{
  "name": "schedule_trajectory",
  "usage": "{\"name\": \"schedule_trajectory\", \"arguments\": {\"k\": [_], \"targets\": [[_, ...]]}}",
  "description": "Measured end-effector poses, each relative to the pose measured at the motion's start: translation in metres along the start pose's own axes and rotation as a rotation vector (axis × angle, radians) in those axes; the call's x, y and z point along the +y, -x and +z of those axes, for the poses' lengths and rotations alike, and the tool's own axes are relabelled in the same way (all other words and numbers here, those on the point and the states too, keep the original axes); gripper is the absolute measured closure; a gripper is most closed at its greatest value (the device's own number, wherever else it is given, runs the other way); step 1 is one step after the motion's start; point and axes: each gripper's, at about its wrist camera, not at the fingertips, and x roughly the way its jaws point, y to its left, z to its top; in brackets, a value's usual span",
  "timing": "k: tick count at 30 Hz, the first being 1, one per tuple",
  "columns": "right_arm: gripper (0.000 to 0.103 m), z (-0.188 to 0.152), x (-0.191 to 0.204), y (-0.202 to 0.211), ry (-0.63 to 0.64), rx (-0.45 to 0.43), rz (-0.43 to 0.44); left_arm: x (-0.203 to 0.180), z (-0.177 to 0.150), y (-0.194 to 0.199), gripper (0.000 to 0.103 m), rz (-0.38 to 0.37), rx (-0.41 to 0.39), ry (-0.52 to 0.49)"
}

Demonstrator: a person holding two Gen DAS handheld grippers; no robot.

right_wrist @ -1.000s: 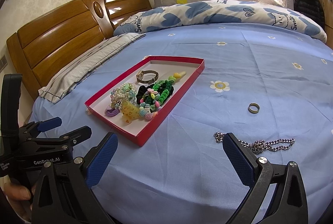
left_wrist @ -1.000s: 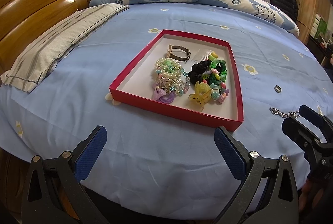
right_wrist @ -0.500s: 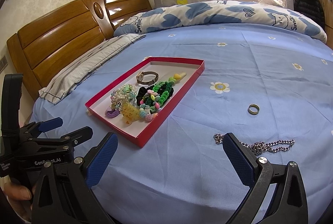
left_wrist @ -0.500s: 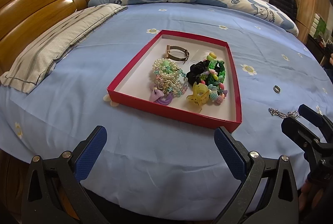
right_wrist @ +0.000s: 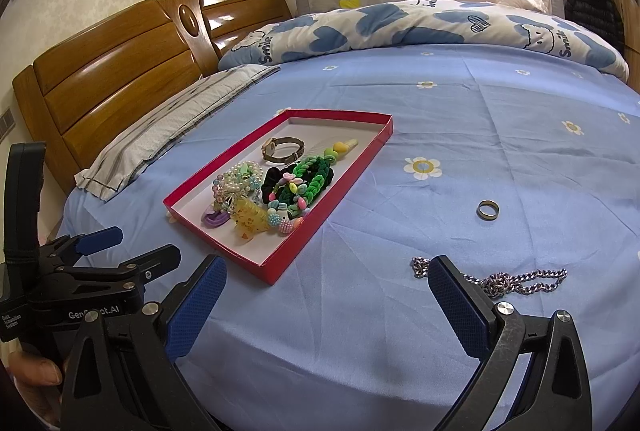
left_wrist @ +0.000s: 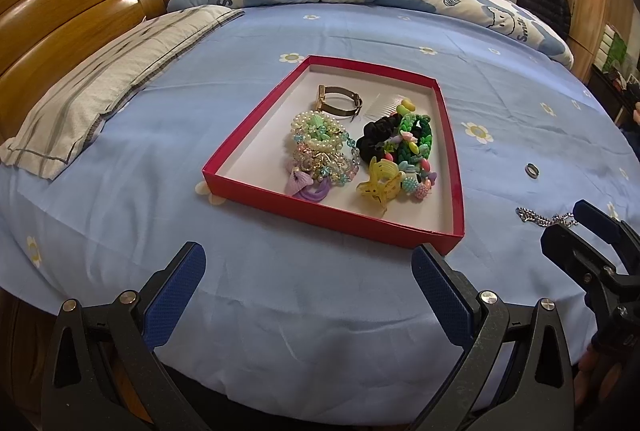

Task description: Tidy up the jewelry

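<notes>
- The bed [left_wrist: 360, 311] is big and round-looking, with a blue sheet that has little flowers on it.
- A quilt [right_wrist: 420, 27] with blue hearts lies at the far side, and a striped pillow [left_wrist: 100, 87] lies on the left by the wooden headboard [right_wrist: 120, 79].
- A red box [left_wrist: 332, 217] sits in the middle of the bed, with its white inside showing.
- Inside the box, a watch [left_wrist: 338, 103] and a clear comb [left_wrist: 380, 107] lie at the far end.
- Nearer, a pile of pearl beads [left_wrist: 320, 135] is on the left, with green and black hair ties [left_wrist: 416, 135] on the right, touching it.
- A yellow clip [left_wrist: 380, 185] and a purple tie [left_wrist: 310, 189] lie at the near end of the pile.
- The left gripper [left_wrist: 308, 291] is over the near edge of the bed, jaws wide apart with nothing in them.
- The right gripper [right_wrist: 326, 297] is near the bed's edge too, jaws wide apart and bare.
- A silver chain [right_wrist: 516, 279] lies on the sheet right of the box, just past the right gripper's right finger [right_wrist: 456, 295].
- A small ring [right_wrist: 488, 209] lies on the sheet a bit farther than the chain, apart from it.
</notes>
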Motion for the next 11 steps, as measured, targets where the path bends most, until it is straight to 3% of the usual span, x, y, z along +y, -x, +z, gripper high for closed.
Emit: {"name": "schedule_trajectory", "arguments": {"k": [11], "targets": [[0.001,0.0013,-0.0037,-0.0071,-0.017,0.015,0.012,-0.0023,0.0018,-0.0091,0.000,-0.019,0.022,-0.010]]}}
